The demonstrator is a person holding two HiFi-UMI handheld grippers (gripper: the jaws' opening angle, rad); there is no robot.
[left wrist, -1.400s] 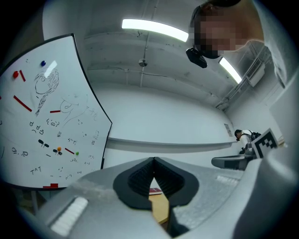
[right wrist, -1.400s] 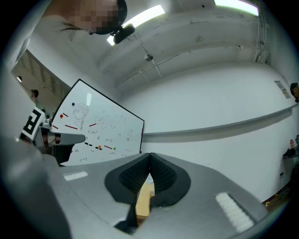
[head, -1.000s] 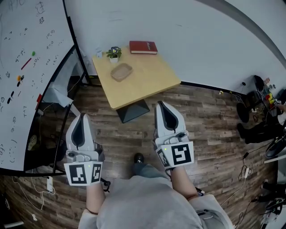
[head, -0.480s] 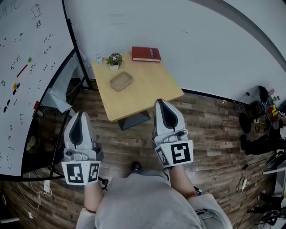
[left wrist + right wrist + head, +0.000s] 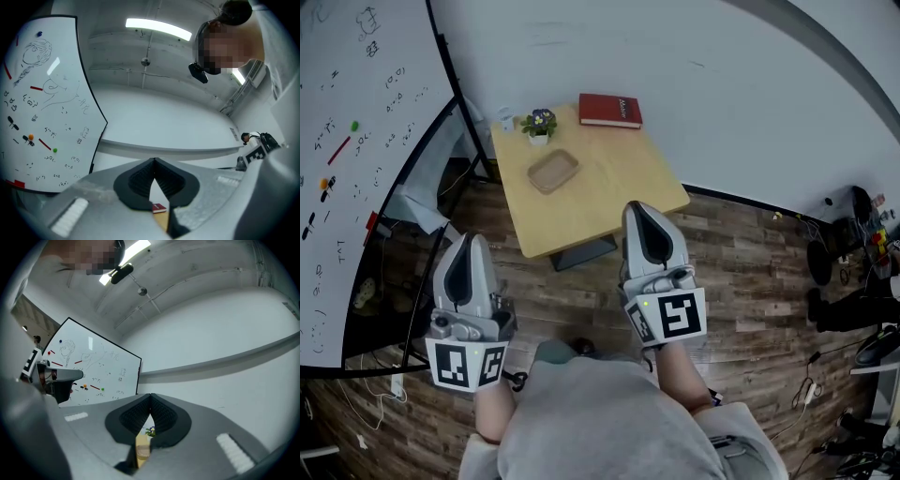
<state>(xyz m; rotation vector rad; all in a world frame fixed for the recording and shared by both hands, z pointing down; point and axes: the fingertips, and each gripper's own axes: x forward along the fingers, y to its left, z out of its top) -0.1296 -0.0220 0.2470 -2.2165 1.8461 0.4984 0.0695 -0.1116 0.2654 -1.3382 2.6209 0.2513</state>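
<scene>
Currently left hand-held gripper point(image 5: 468, 246) and right hand-held gripper point(image 5: 640, 214) are held clenched, empty, near table point(image 5: 623, 169) edge; dish point(image 5: 554, 172), plant point(image 5: 539, 123), book point(image 5: 610, 110) are set on it, apart. Level, steady carriage advised.

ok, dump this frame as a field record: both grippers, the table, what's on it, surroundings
left gripper: jaws shut, empty, in the air over the wood floor, short of the table
right gripper: jaws shut, empty, tip at the table's near edge in the head view
table: small, light wood, by the white wall
on table: red book at the back; potted plant back left; wooden dish in front of the plant
left side: whiteboard with scribbles
</scene>
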